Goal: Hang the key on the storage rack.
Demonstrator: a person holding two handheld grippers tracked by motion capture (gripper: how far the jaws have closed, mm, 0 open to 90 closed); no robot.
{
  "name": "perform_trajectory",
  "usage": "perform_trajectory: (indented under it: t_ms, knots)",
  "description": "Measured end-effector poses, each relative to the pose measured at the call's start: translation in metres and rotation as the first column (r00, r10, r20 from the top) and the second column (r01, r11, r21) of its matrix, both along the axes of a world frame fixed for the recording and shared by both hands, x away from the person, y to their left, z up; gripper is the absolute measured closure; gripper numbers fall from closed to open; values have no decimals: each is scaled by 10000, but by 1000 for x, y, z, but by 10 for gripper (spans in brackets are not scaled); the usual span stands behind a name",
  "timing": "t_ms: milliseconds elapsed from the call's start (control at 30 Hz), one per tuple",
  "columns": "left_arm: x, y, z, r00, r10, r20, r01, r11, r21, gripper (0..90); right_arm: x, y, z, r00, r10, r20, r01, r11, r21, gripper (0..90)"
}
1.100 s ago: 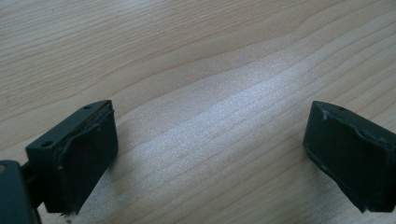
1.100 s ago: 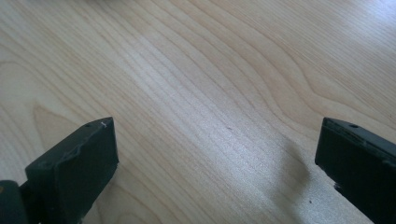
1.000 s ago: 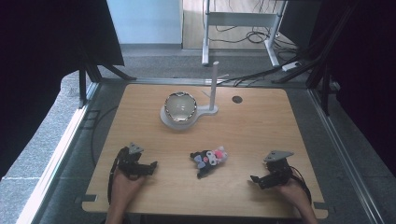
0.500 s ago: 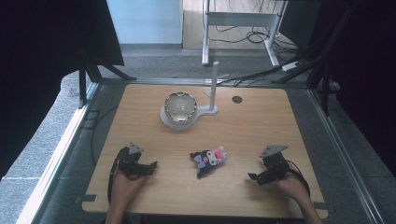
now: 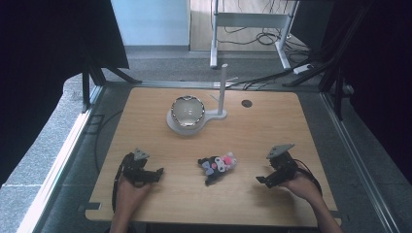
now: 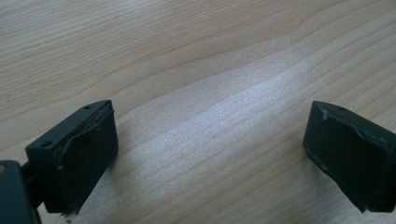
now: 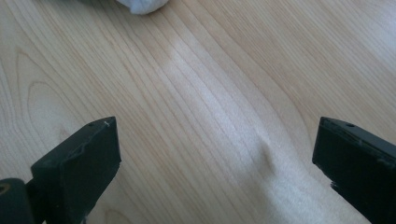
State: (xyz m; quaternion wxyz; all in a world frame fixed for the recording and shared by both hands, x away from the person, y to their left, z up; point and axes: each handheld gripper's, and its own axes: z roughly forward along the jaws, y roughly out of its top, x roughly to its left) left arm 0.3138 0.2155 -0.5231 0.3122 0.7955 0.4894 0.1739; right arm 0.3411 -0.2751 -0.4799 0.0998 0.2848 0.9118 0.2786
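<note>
A small black, white and pink plush toy (image 5: 217, 166) lies on the wooden table (image 5: 262, 131) near the front middle. My left gripper (image 5: 154, 173) rests low at the front left, open, its jaws wide apart over bare wood (image 6: 210, 126). My right gripper (image 5: 262, 180) is held at the front right, a short way right of the toy, also open with nothing between its jaws (image 7: 215, 154). A white edge of the toy (image 7: 140, 5) peeks in at the top of the right gripper view.
A shiny metal bowl (image 5: 186, 110) sits on a white base with an upright white post (image 5: 222, 90) at the back middle. A dark round hole (image 5: 247, 103) marks the table to its right. Black frame bars and cables surround the table.
My right gripper has shifted left and slightly forward, closer to the plush toy. The left gripper and the toy have stayed put.
</note>
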Motion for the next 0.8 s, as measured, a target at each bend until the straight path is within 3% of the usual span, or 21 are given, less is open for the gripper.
perform_trajectory:
  t_ms: [800]
  knots:
    - [0, 0, 0, 10000, -5, -3, 5, 10000, 2, 31, 26, 34, 13, 9930, 1118, -387, -1140, 9916, -606, 29]
